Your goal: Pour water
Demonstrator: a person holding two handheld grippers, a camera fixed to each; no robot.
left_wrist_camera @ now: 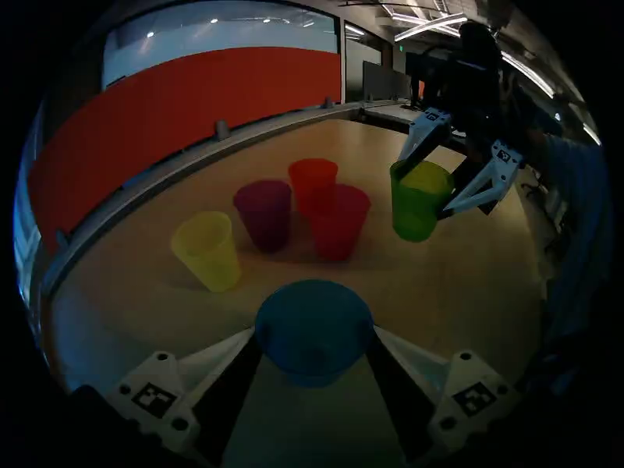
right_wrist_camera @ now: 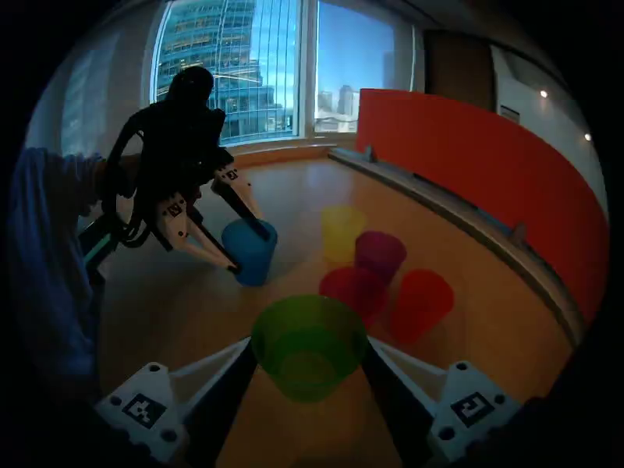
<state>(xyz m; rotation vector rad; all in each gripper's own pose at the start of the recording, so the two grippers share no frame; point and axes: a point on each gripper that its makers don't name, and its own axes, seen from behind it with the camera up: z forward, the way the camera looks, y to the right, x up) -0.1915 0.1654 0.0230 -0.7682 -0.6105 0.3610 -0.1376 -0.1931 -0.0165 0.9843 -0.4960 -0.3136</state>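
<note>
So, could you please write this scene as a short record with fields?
left gripper: shut on blue cup, upright
right gripper: shut on green cup, upright
free cups on table: yellow cup, purple cup, orange cup, red cup, grouped close together
water: cannot tell
background: red partition along the table's far edge

cup cluster (left_wrist_camera: 335, 222) on table (left_wrist_camera: 468, 296), between left-held cup (left_wrist_camera: 314, 331) and right-held cup (left_wrist_camera: 420, 199)
</note>
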